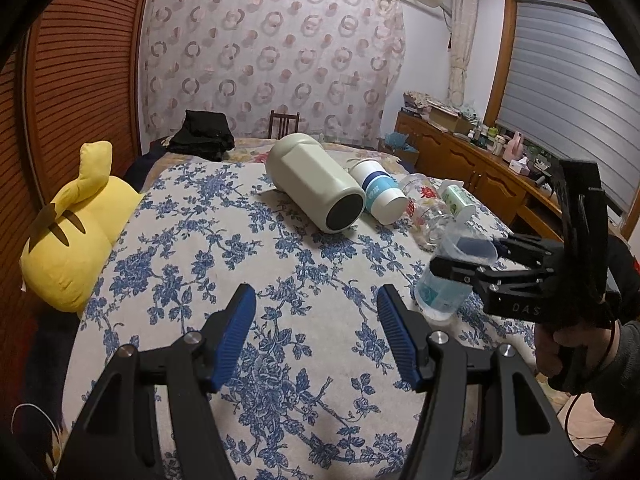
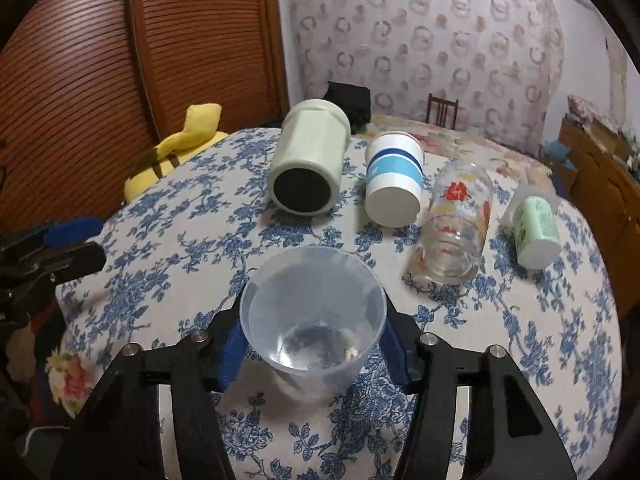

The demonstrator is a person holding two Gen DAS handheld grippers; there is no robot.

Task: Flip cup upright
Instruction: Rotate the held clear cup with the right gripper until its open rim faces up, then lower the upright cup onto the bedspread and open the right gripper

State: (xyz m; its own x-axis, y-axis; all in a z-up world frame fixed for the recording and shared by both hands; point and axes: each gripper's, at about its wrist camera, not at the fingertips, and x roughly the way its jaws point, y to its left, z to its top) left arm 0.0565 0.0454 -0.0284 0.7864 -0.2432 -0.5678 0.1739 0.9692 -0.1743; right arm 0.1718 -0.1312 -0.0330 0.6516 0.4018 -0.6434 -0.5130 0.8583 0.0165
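Observation:
A clear plastic cup (image 2: 314, 320) stands upright with its mouth up, held between the blue pads of my right gripper (image 2: 314, 344), which is shut on it; its base rests on or just above the floral bedspread (image 2: 160, 216). In the left wrist view the same cup (image 1: 452, 276) shows at the right in the right gripper (image 1: 470, 262). My left gripper (image 1: 316, 328) is open and empty over the bedspread, to the left of the cup. Its fingers (image 2: 76, 226) show at the left edge of the right wrist view.
Several cups lie on their sides behind: a large pale green mug (image 2: 310, 160), a white-and-blue paper cup (image 2: 394, 182), a painted glass (image 2: 458, 224) and a small green cup (image 2: 534, 228). A yellow plush (image 1: 76, 220) lies at the left. A wooden cabinet (image 1: 472, 168) stands right.

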